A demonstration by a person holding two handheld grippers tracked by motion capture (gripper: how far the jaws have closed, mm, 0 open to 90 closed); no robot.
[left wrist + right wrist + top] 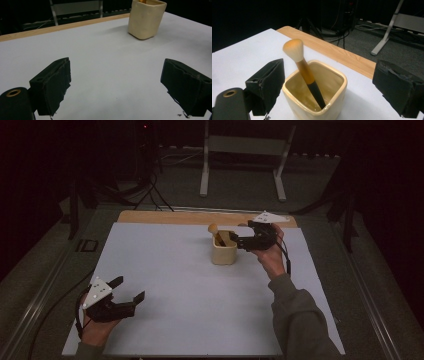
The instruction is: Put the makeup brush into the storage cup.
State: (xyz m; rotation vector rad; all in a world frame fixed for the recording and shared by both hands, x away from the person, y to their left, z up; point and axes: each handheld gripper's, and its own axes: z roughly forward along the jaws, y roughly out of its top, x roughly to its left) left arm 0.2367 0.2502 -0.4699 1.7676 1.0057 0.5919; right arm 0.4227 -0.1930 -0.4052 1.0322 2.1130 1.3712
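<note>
Right tool (239, 240) spread beside cream cup (223, 251), centre-right of the table (165, 285); makeup brush (304, 67) leans inside. Step: brush seemingly just placed. Next: withdraw clear. Left tool (130, 290) spread, idle lower left.

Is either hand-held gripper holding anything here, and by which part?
Nothing is held. The right hand-held gripper stands open around the cream square ceramic cup with the wooden-handled makeup brush inside; the left hand-held gripper is open over the bare white table.
</note>
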